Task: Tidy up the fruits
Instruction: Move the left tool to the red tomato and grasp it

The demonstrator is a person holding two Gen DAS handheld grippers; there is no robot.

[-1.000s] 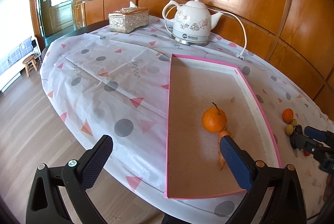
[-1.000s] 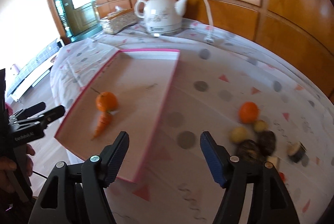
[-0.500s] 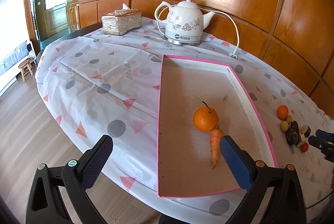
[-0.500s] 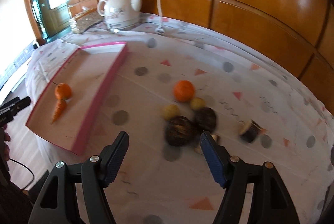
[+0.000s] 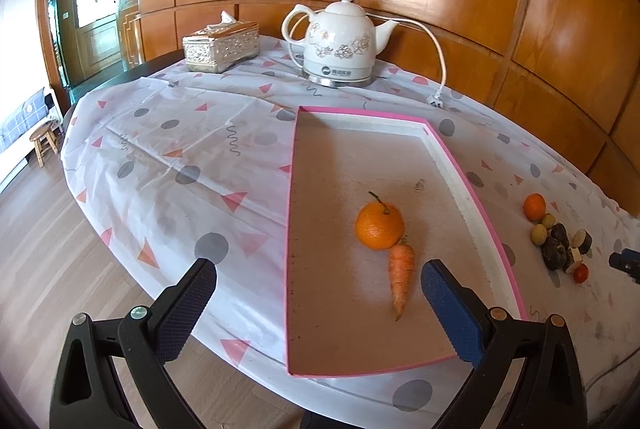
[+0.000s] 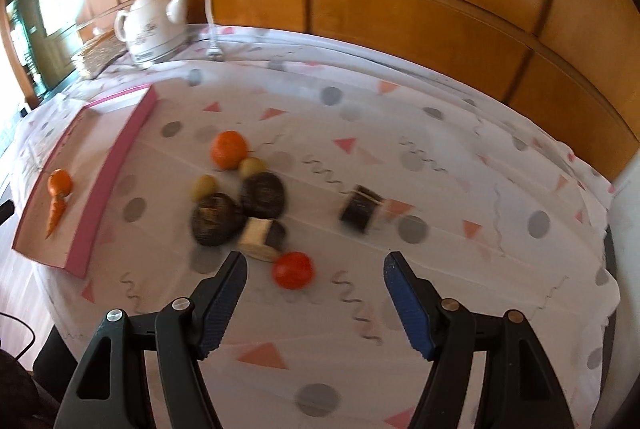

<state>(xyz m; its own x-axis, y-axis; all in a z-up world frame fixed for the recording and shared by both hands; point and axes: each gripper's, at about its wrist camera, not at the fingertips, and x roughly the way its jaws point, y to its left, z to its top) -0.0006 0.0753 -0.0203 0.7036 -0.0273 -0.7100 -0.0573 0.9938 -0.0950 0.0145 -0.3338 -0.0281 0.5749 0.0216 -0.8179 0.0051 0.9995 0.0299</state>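
We see the worktop under a spotted cloth. On it lies the pink-edged tray, holding an orange touching a carrot. Right of the tray, apart from it, sits a loose cluster: second orange, dark lumps, small red fruit. Left gripper jaws spread wide, empty. Right gripper jaws spread, empty, above the red fruit.
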